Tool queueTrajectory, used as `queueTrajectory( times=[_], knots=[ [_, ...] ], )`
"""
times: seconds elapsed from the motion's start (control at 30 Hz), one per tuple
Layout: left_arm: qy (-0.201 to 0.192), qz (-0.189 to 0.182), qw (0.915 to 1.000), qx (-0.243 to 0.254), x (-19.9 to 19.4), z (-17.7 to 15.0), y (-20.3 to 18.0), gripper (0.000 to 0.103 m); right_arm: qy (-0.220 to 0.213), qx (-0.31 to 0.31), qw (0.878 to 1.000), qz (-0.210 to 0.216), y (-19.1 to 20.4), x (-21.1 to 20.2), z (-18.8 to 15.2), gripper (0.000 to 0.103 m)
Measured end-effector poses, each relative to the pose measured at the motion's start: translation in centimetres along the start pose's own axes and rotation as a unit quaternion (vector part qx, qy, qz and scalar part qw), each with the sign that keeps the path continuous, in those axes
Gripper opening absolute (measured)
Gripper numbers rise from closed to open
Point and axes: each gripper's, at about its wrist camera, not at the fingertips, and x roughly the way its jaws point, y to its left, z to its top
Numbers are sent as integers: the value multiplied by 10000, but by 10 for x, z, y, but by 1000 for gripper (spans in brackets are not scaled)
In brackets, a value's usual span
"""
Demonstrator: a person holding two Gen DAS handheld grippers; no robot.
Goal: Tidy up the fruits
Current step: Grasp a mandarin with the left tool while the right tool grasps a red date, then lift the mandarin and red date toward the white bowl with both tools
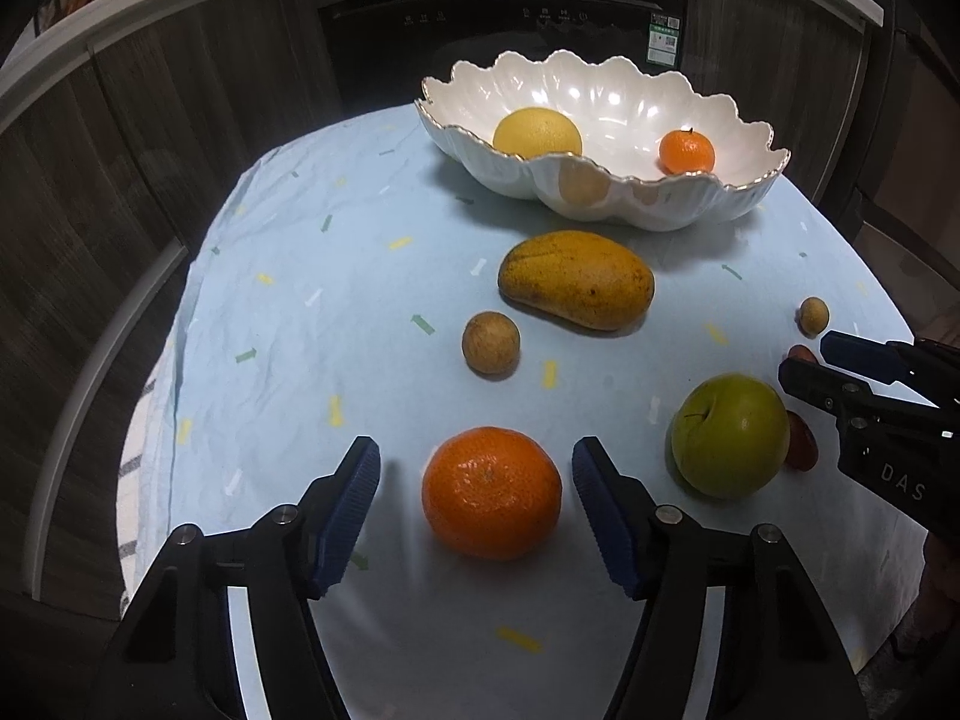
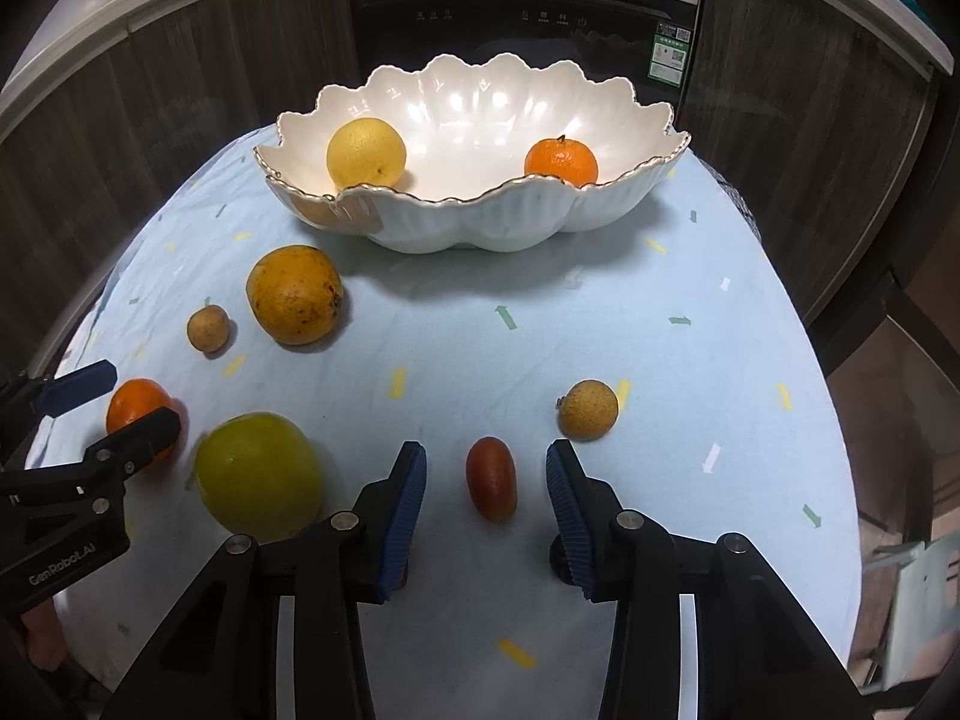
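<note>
Left gripper [image 1: 476, 510] jaws open w/ orange [image 1: 492, 492] set between, not pinched. Right gripper [image 2: 486, 510] jaws open astride small red fruit [image 2: 491, 478] on table [image 2: 690, 420]. Risks: fruit may be nudged off-centre & rolled; green apple [image 2: 258, 477] close by could be knocked. Bowl [image 2: 480, 222] sits far side.

Both grippers [image 1: 476, 507] [image 2: 486, 501] angled down, agape

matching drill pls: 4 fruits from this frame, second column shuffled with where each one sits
1. round yellow citrus fruit
2. large orange tangerine
3. small oblong red fruit
4. yellow-orange mango

A. between the right gripper's fingers
B. on the cloth just in front of the bowl
C. inside the scalloped white bowl
D. between the left gripper's fingers

Pairs: 1-C, 2-D, 3-A, 4-B
</note>
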Motion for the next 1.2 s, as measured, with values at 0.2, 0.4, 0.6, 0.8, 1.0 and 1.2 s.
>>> queueTrajectory(
  times=[0.2,0.4,0.6,0.8,1.0,1.2],
  knots=[
    [97,-74,9999,-6,6,-2,-2,55,87,15,10000,36,-1,6,-1,31],
    [142,-92,9999,25,10,-4,-3,46,63,25,10000,59,-1,6,-3,21],
    [85,-70,9999,60,9,-5,-4,44,43,8,10000,33,-2,6,-3,18],
    [53,-42,9999,82,7,-5,-4,43,17,19,10000,18,-3,4,-4,17],
    [-75,-12,9999,81,-2,-1,-3,43,-75,40,9999,55,-3,-3,-1,17],
    [-161,38,9998,83,-13,3,-3,43,-191,71,9997,94,-3,-14,4,17]
  ],
)
